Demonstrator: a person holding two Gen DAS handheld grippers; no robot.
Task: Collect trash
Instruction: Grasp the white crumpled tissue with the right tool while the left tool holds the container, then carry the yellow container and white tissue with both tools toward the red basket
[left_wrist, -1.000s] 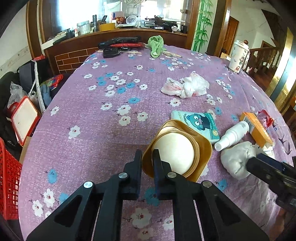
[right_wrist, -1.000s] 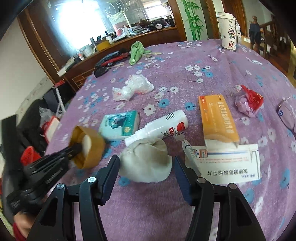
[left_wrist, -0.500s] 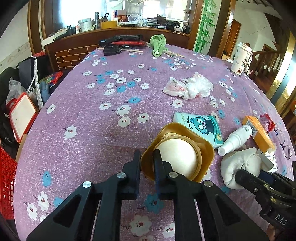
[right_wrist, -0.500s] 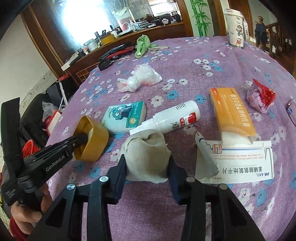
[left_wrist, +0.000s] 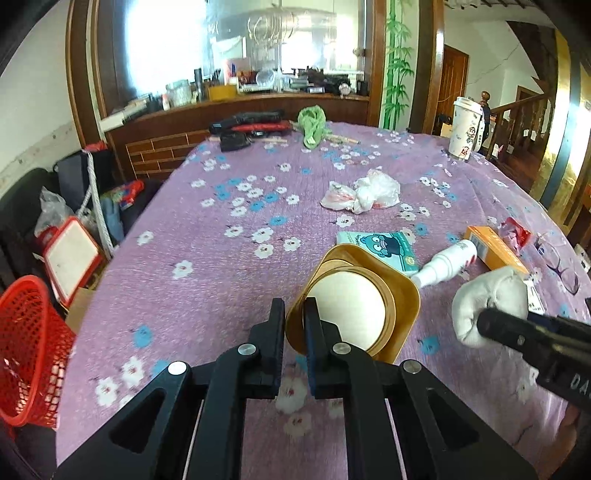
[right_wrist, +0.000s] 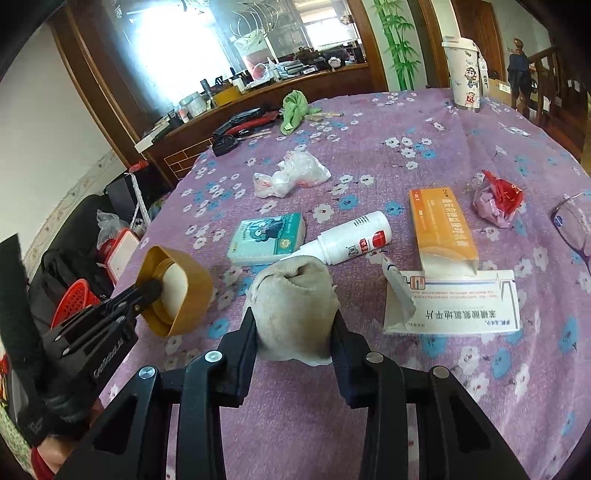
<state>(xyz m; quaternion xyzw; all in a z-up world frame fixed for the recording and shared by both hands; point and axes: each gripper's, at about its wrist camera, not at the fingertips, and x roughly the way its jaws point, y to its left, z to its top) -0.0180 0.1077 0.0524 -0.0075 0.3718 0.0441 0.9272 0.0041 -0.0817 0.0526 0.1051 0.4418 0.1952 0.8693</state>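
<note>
My left gripper (left_wrist: 294, 325) is shut on the rim of a gold plastic cup (left_wrist: 354, 306) and holds it tilted above the purple flowered tablecloth (left_wrist: 207, 266). The cup also shows in the right wrist view (right_wrist: 177, 291). My right gripper (right_wrist: 293, 325) is shut on a crumpled white tissue wad (right_wrist: 295, 306), lifted just off the cloth; the wad shows in the left wrist view (left_wrist: 487, 302). More trash lies on the table: a white plastic bag (right_wrist: 291, 173), a red-and-pink wrapper (right_wrist: 498, 199), an orange box (right_wrist: 441, 225).
A white spray bottle (right_wrist: 351, 240), a teal tissue pack (right_wrist: 267, 238), a white leaflet box (right_wrist: 461, 306) and glasses (right_wrist: 574, 225) lie near the wad. A red basket (left_wrist: 29, 350) stands off the table's left edge. A paper cup (left_wrist: 465, 133) and green cloth (left_wrist: 314, 125) sit far back.
My right gripper closed on the tissue wad and raised it slightly. My left gripper lifted the gold cup a little higher.
</note>
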